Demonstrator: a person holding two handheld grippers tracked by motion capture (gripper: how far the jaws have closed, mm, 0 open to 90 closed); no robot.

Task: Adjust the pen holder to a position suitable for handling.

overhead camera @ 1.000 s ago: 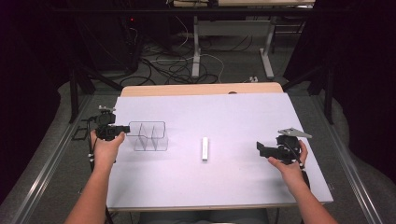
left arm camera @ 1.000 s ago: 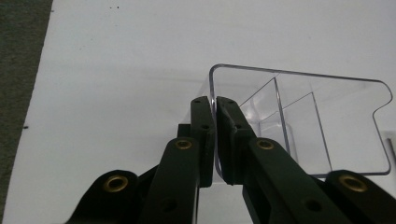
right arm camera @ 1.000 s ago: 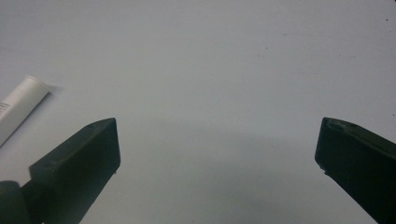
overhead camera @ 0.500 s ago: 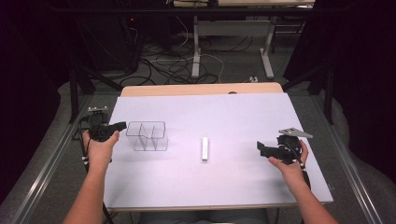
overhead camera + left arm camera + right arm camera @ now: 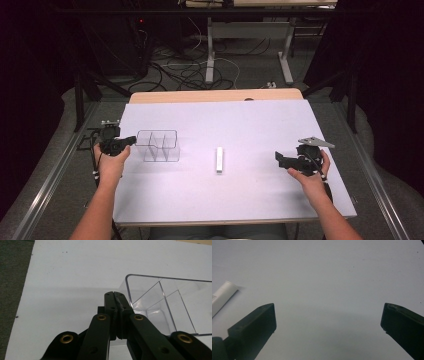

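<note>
- Since a second ago the left gripper (image 5: pixel 131 140) has drawn back from the clear divided box (image 5: pixel 159 145) toward the table's left edge, then come in again, so its tips now sit just off the box's left wall; the box itself has not shifted.
- Its jaws have just been closing and are now pressed tight together with nothing between them, as the left gripper view (image 5: pixel 115 300) shows; the box's rounded corner (image 5: pixel 140 290) stands just beside the tips, to their right and slightly ahead.
- That box rests upright on the white table (image 5: pixel 240 120), left of centre, its compartments seen through the clear walls.
- The right gripper (image 5: pixel 278 158) has kept its place near the right edge, jaws spread wide and holding nothing.
- A white tube (image 5: pixel 219 159) lies flat between box and right gripper, well apart from both; in the right gripper view its end (image 5: pixel 222 298) lies beyond the left jaw.
</note>
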